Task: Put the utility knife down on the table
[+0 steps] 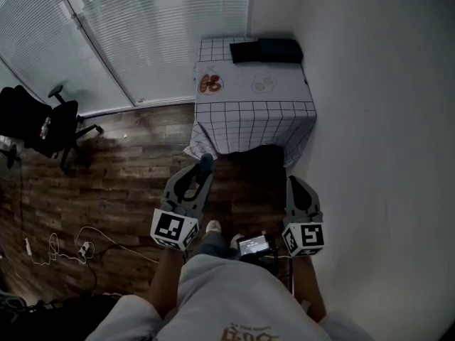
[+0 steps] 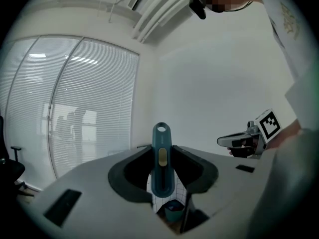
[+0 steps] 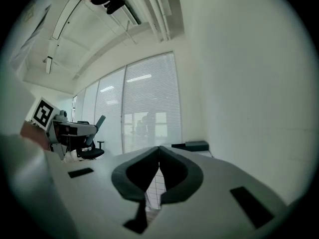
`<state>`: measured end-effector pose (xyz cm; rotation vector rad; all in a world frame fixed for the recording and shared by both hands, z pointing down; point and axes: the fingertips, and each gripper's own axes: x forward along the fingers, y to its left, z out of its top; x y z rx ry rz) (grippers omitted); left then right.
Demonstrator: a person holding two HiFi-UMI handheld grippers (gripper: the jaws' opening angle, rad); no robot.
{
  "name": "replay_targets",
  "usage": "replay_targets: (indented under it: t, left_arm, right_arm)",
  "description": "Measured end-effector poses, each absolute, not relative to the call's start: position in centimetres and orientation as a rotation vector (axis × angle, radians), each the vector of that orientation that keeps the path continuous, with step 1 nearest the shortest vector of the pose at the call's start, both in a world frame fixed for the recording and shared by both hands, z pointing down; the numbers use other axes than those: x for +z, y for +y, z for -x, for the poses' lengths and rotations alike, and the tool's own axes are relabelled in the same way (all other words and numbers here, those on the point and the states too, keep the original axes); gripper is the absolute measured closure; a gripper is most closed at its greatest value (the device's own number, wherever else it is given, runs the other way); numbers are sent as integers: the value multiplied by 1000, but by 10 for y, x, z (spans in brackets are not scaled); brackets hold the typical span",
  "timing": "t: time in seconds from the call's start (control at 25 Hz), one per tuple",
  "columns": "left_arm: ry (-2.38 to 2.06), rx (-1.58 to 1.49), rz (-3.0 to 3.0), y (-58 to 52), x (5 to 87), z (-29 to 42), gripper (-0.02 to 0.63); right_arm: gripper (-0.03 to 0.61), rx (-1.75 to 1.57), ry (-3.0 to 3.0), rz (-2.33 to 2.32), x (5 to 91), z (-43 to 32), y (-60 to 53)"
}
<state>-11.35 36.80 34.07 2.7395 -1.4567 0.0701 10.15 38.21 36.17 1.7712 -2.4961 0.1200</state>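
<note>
Between the left tool's (image 2: 160, 176) jaws stands the utility knife (image 2: 161, 159), upright.

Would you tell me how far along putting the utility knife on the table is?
Done: the left gripper is shut on the utility knife. In hand: it is held off the table, which stands ahead across the floor. Left: reaching the table, setting it down, releasing. The right gripper is shut, empty.
</note>
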Motion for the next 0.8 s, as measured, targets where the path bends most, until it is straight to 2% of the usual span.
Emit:
replay_targets:
  t: [0.4, 0.8]
  left_arm:
    - [-1420, 72, -2748, 321, 347, 94, 479]
    - [-1400, 62, -2758, 226, 347, 88, 479]
  right_arm:
    - [571, 134, -2468, -1816, 369, -120, 344]
    - [571, 127, -2431, -1836, 367, -124, 256]
